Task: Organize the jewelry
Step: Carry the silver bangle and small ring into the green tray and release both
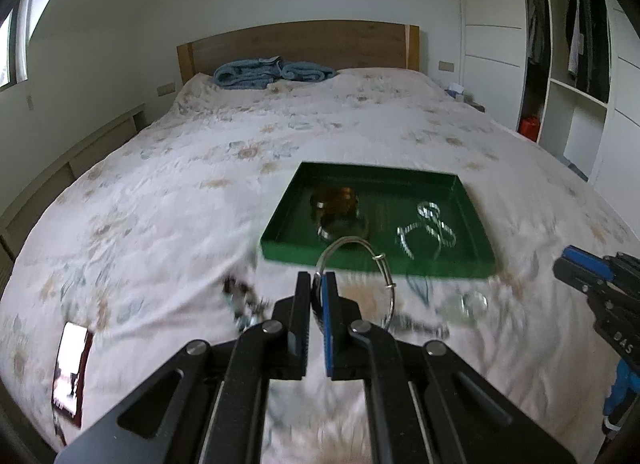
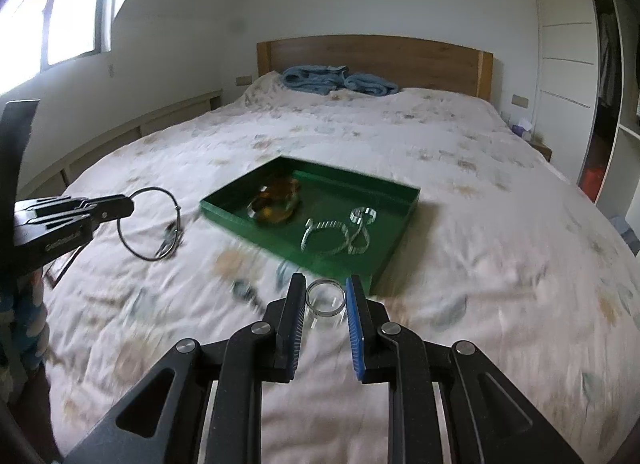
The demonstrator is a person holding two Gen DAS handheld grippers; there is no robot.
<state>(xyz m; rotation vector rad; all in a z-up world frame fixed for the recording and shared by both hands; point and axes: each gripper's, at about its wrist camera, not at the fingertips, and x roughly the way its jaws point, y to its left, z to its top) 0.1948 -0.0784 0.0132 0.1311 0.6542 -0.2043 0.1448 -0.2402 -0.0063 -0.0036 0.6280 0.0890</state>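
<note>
Currently, a thin silver wire bangle (image 1: 352,264) is pinched at its rim between the closed jaws of the left gripper (image 1: 319,278) and is held clear of the floral bedspread (image 1: 160,168), hanging down toward it. From the right wrist view the same bangle (image 2: 150,224) is seen as a full hoop jutting from the gripper's tip (image 2: 128,204), with a small sliding clasp on its far side.

A wide clear ring-shaped band (image 2: 325,298) is gripped across its width by the narrowly set jaws of the right gripper (image 2: 323,296), its open face turned upward. Both pads are pressed against its sides.

A shallow green tray (image 2: 224,212) is laid on the bedspread just beyond both grippers. 2 groups of jewelry are seen inside it: amber-coloured pieces (image 2: 276,200) toward its left part, and silver patterned bangles with a ring (image 2: 340,232) toward its right. More loose pieces, blurred, are left on the bedspread between the tray and the grippers; a dark beaded item (image 1: 240,300) is seen to the left of the left gripper.

A blue folded blanket (image 1: 272,72) is placed by the wooden headboard (image 1: 304,44). A phone (image 1: 70,372) is lying near the bed's left edge.
</note>
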